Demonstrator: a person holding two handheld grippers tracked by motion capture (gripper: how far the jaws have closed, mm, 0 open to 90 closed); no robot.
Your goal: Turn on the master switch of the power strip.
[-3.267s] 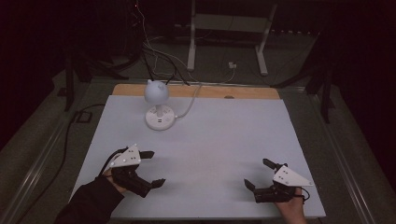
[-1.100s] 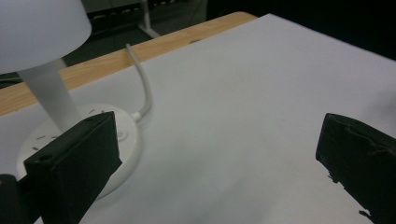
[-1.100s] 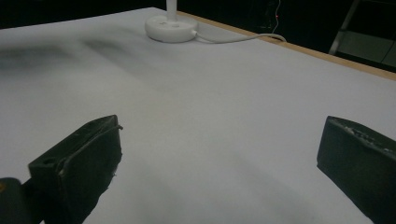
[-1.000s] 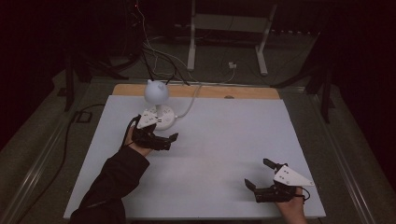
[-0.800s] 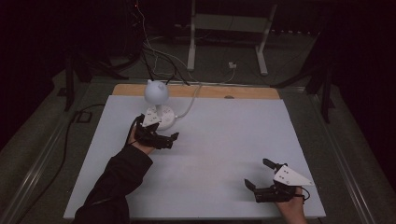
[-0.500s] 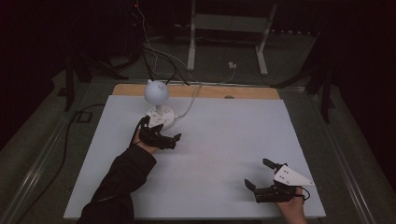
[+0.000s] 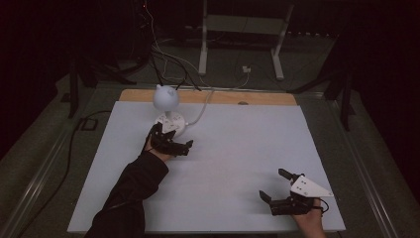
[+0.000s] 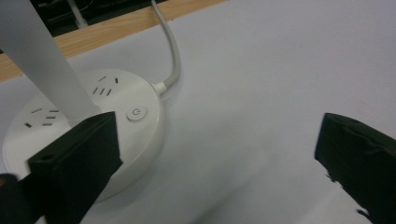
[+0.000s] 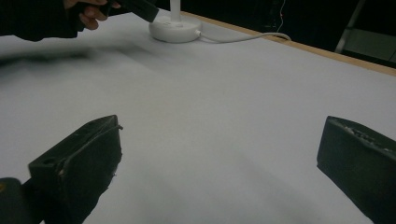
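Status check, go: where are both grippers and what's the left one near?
Left gripper open, at the white lamp base, one jaw over its rim, power button just ahead. Right gripper open, idle near table's front edge. White tabletop between them bare.

High view overlooks the table (image 7: 237,148); both jaw-level views share it.

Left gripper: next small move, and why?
Probably ease the left gripper forward and tip one jaw onto the power button of the lamp base. Its jaws stand open, one already over the base's near edge beside the stem, the button uncovered just beyond.
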